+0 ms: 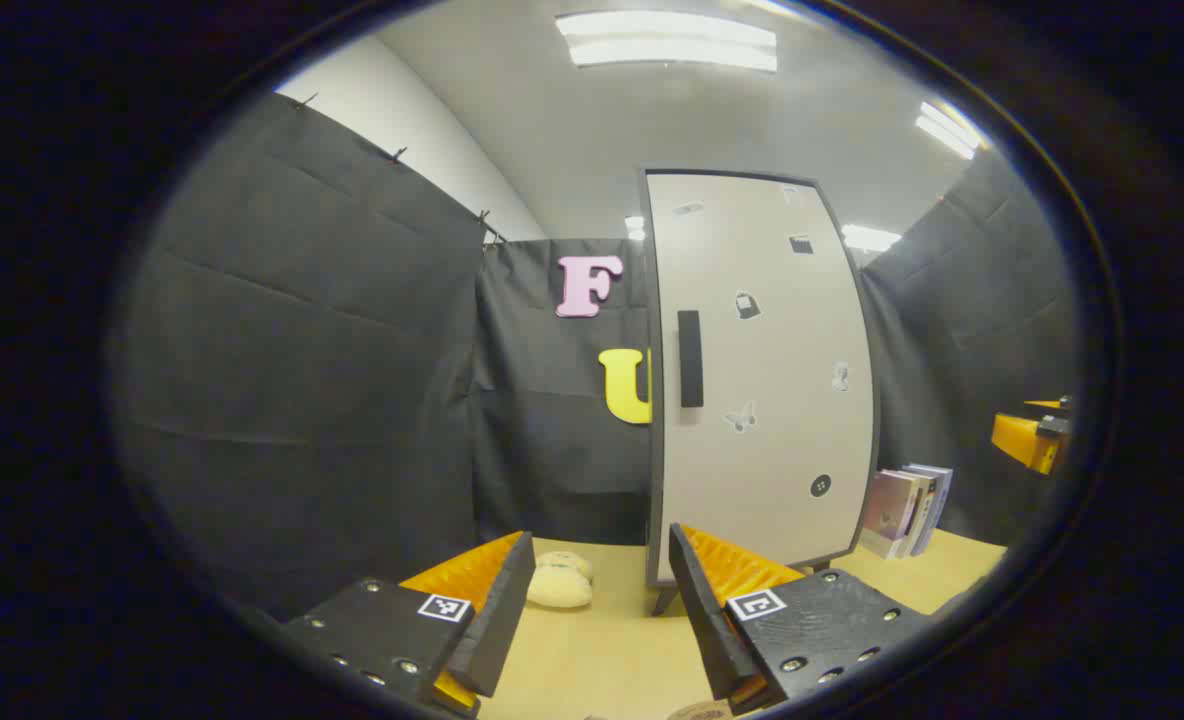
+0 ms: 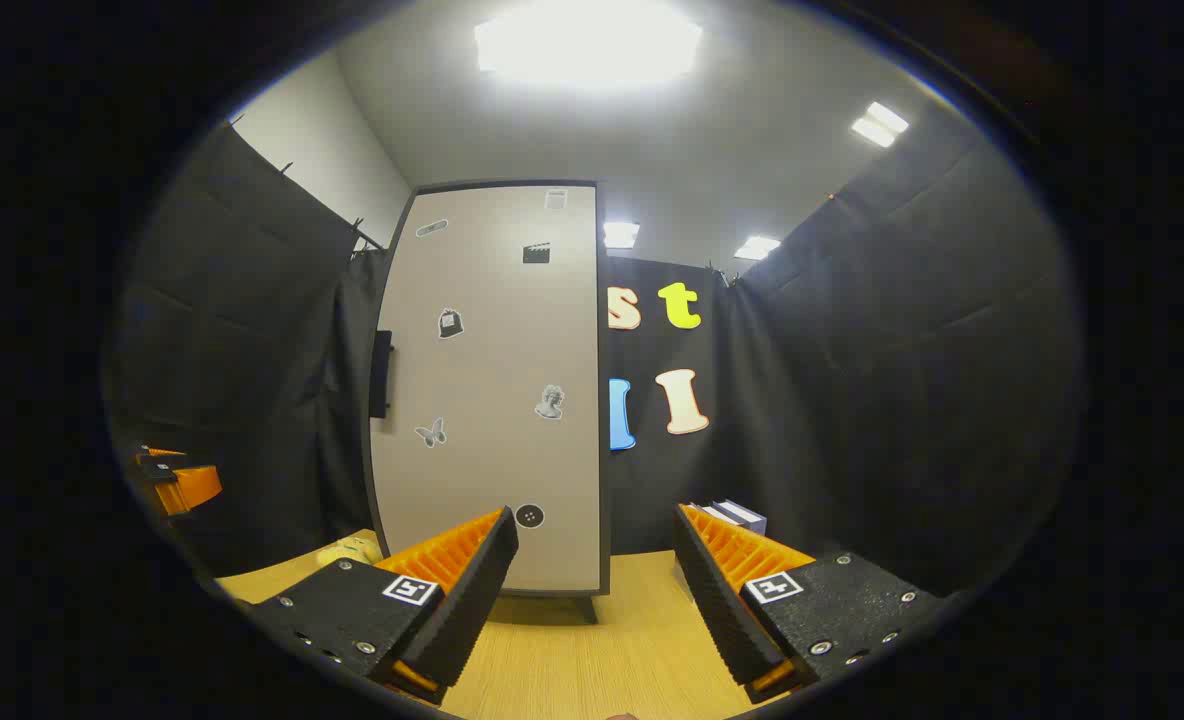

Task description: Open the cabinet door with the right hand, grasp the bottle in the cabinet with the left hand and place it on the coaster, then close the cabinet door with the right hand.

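Straight ahead, the cabinet door (image 1: pixel 762 380) stands closed, a tall flat pale panel in a dark frame, filling the centre and right of centre of the left gripper view. Its dark upright bar handle (image 1: pixel 690 358) sits near the panel's left edge, above and well beyond the left gripper (image 1: pixel 602 610), whose jaws are spread apart with nothing between them. Small stickers dot the smooth door face.

From the right gripper view the same door (image 2: pixel 497 390) rises in the centre left of the frame, the handle (image 2: pixel 381 373) seen edge-on at its left side. The right gripper (image 2: pixel 597 590) has its jaws released and wide, ribbed inner faces toward each other, the door's lower edge beyond the gap.

The cabinet stands on short legs upon a light wood-grain counter (image 1: pixel 602 650). A soft cream plush toy (image 1: pixel 560 580) lies left of the cabinet's foot, and several books (image 1: pixel 907 510) stand upright at its right.
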Available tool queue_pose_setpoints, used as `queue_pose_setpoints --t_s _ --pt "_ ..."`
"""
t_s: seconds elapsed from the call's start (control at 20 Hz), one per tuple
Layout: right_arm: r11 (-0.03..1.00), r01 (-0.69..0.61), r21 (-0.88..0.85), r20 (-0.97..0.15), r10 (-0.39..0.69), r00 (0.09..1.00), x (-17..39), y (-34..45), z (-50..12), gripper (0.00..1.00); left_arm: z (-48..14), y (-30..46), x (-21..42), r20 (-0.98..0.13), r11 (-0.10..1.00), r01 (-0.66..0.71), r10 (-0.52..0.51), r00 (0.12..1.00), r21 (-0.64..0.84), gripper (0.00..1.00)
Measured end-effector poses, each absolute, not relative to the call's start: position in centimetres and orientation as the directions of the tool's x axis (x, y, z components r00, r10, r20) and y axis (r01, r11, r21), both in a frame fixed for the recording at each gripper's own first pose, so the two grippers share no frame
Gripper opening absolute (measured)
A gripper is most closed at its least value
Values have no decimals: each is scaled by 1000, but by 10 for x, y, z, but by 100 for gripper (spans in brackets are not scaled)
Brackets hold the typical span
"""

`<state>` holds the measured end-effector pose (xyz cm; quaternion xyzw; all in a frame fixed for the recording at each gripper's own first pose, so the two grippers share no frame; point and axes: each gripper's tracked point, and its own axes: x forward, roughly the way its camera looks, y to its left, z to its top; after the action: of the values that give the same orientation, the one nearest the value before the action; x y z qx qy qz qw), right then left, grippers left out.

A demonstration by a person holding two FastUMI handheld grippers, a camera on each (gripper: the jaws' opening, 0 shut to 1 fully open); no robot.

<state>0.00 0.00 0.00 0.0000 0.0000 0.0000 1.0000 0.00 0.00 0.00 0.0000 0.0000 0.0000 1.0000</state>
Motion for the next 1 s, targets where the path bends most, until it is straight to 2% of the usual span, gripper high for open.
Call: queue_pose_setpoints --t_s 0.45,1.0 --pt "1000 7 28 -27 -7 1000 7 -9 -7 95 14 -10 1 20 1000 18 -18 1000 18 77" --pt "997 -31 70 -67 36 997 11 -5 -16 95 19 -6 -10 23 1000 -9 8 1000 28 77"
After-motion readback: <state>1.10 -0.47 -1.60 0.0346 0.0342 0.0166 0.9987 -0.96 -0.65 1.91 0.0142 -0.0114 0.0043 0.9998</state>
